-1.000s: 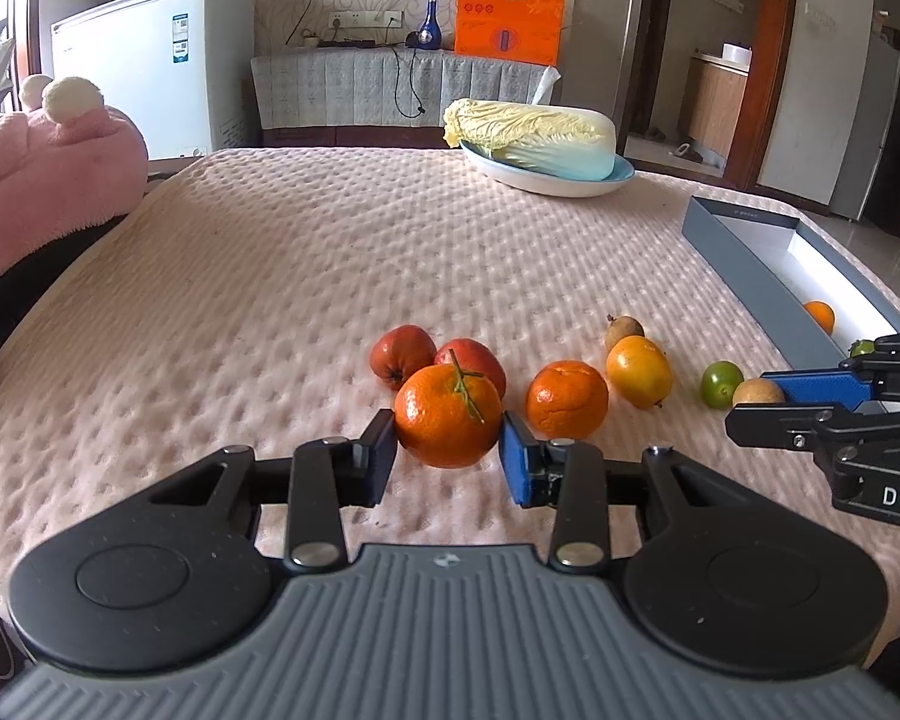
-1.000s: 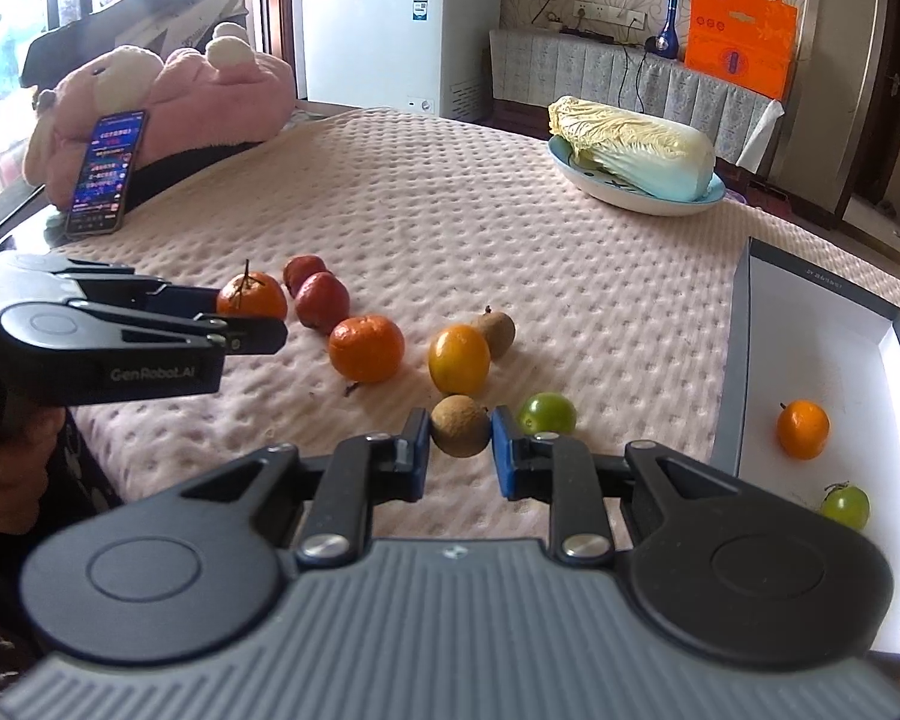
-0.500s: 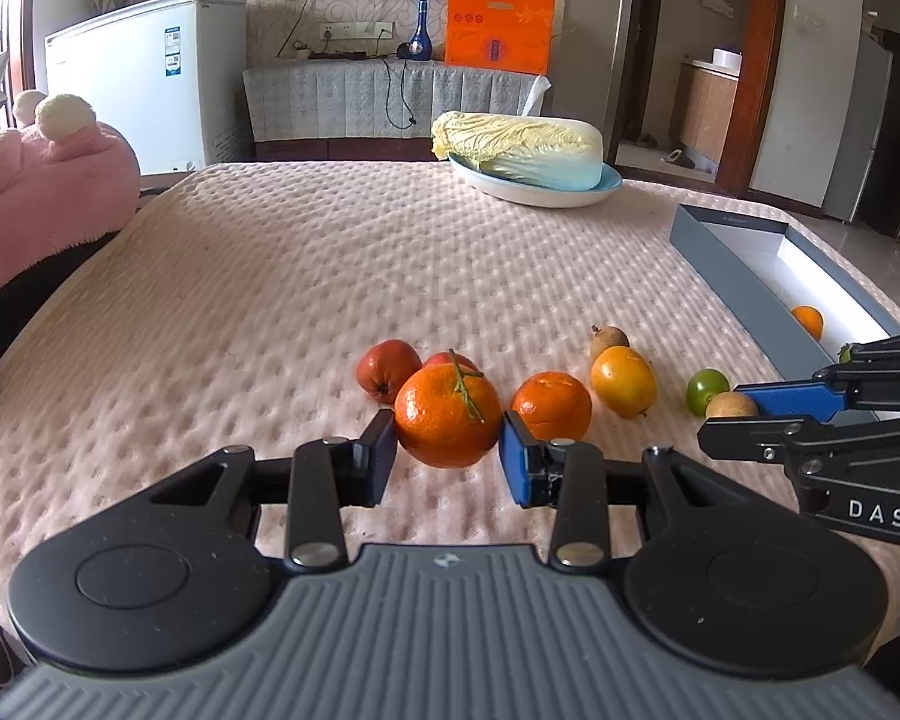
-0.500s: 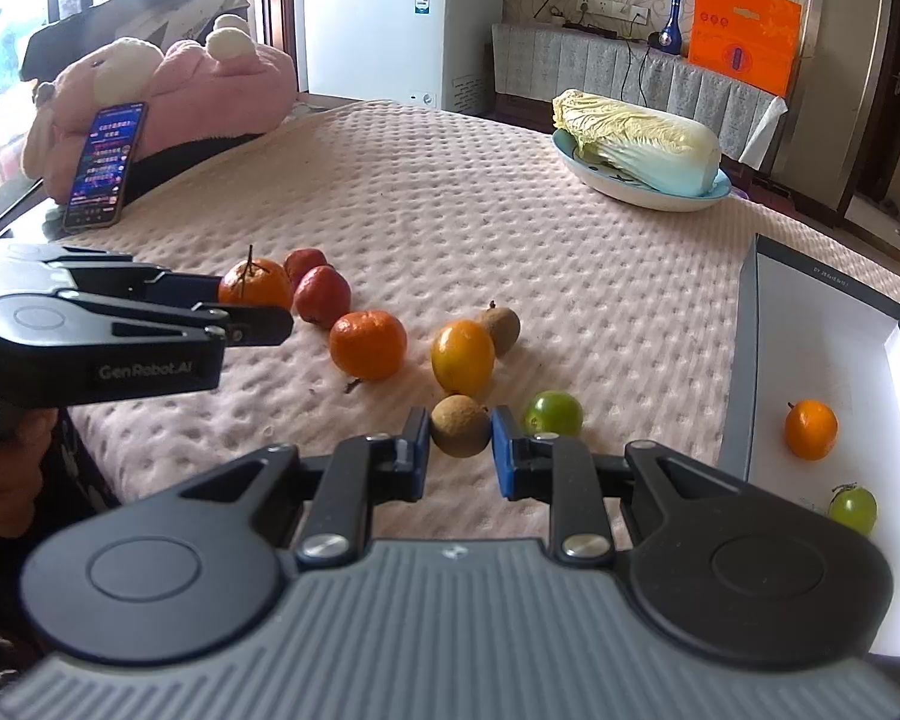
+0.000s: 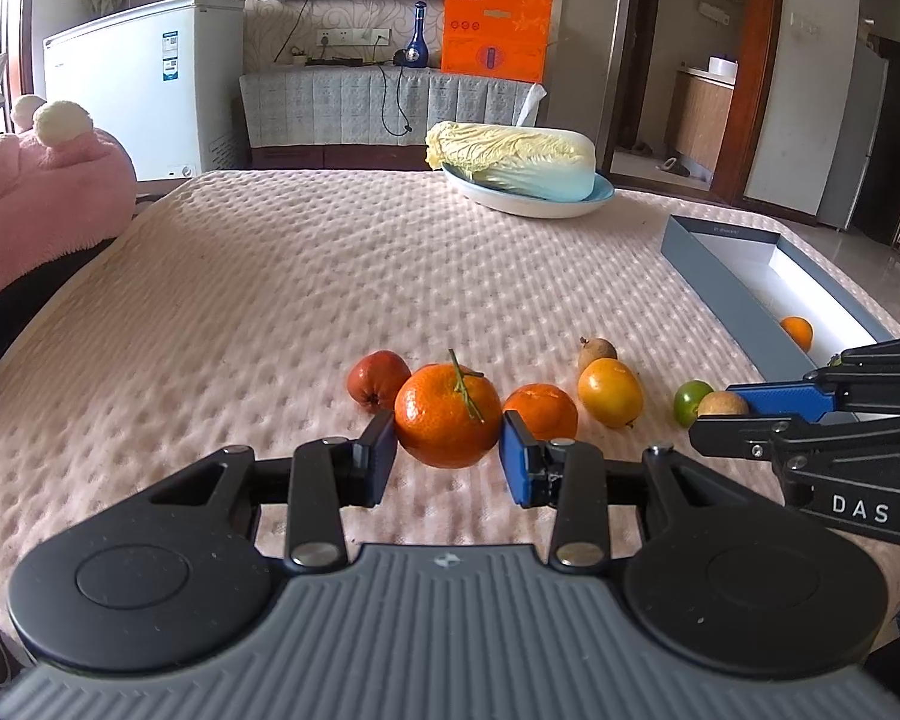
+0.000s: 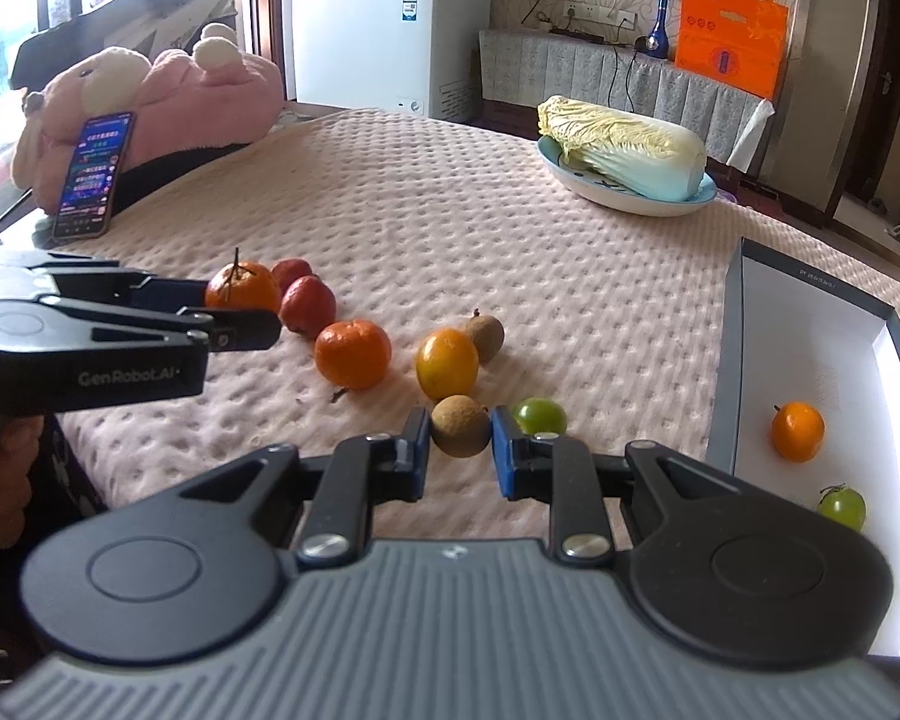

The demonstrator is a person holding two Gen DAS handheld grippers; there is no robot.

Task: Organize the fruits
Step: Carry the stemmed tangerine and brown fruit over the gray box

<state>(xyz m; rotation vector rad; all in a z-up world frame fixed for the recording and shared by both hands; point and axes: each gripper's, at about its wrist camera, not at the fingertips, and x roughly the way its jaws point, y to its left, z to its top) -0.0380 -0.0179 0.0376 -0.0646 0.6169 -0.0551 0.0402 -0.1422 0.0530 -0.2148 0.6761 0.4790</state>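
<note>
My left gripper [image 5: 448, 429] is shut on a stemmed orange [image 5: 448, 415], low at the pink cloth's near edge; whether it rests on the cloth I cannot tell. Behind it lie two red fruits [image 5: 378, 379], a tangerine [image 5: 540, 411], a yellow-orange fruit [image 5: 609, 391] and a small brown fruit [image 5: 597, 351]. My right gripper [image 6: 461, 427] is shut on a round brown fruit [image 6: 461, 426], with a green fruit [image 6: 540, 415] just beyond it. To the right stands a grey box [image 6: 726, 360] holding an orange [image 6: 798, 431] and a green fruit [image 6: 841, 507].
A cabbage [image 5: 510, 159] lies on a plate [image 5: 528, 204] at the far side of the table. A phone [image 6: 93, 174] leans on a pink plush toy [image 6: 168, 96] at the left edge. A white freezer [image 5: 144, 78] stands behind.
</note>
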